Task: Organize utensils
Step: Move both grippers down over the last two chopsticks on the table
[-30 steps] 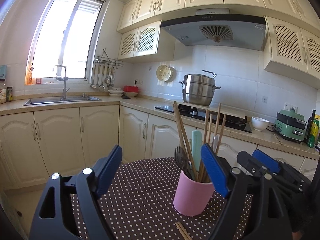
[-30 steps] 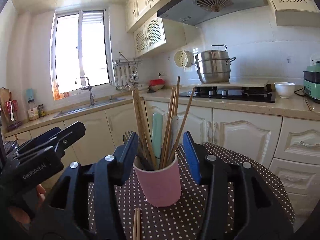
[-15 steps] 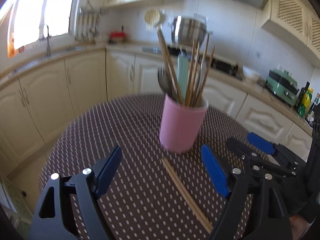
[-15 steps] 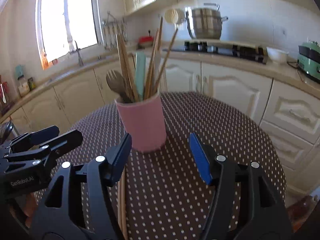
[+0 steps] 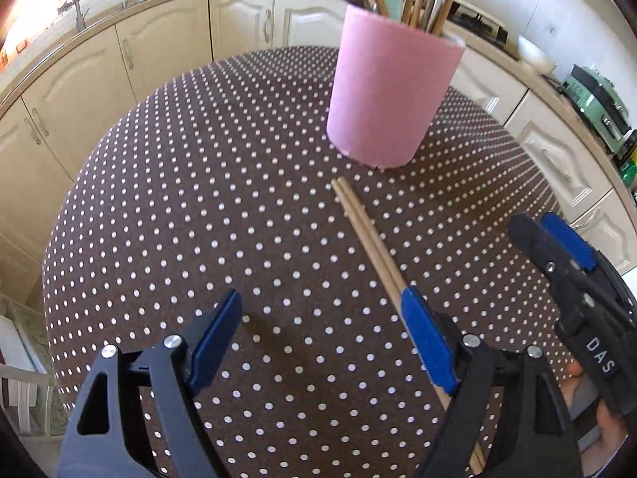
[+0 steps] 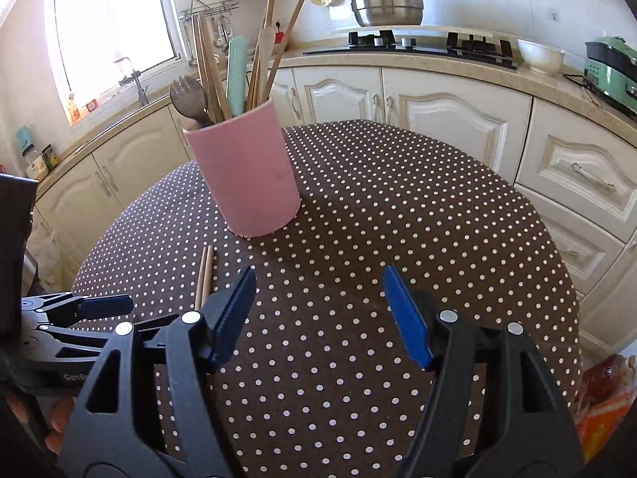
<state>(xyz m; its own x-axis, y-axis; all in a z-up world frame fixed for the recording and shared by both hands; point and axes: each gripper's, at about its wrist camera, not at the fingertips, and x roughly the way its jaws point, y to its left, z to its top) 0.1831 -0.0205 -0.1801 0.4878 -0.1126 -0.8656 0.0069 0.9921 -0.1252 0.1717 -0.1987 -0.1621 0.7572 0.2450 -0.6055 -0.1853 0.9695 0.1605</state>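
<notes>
In the left wrist view, the left gripper [image 5: 320, 342] has its jaws spread wide with nothing between them. It points down at the round counter covered with a brown cloth with white dots [image 5: 199, 183]. A pair of pale wooden chopsticks [image 5: 370, 243] lies flat on this cloth, the two sticks side by side and touching. Their long axis runs from the centre of the frame, just in front of the pink cylindrical utensil holder [image 5: 392, 95], down to the lower right, where it passes under the blue pad of the right-hand jaw. So the chopsticks are not centred in the gap; they lie toward its right side. The right gripper [image 5: 557, 247] shows at the right edge of the frame.

In the right wrist view, the right gripper [image 6: 318, 310] has its jaws opening, and only bare cloth is between them. The chopsticks [image 6: 205, 275] are at the lower left of the frame, outside the left-hand jaw and partly hidden behind it. The utensil holder [image 6: 247, 175], full of spoons and chopsticks, stands upright above them. The left gripper [image 6: 79, 310] appears at the lower left edge.

I judge that the left gripper is nearer to the chopsticks and needs a small shift to the right of its frame to bring them between the jaws.
</notes>
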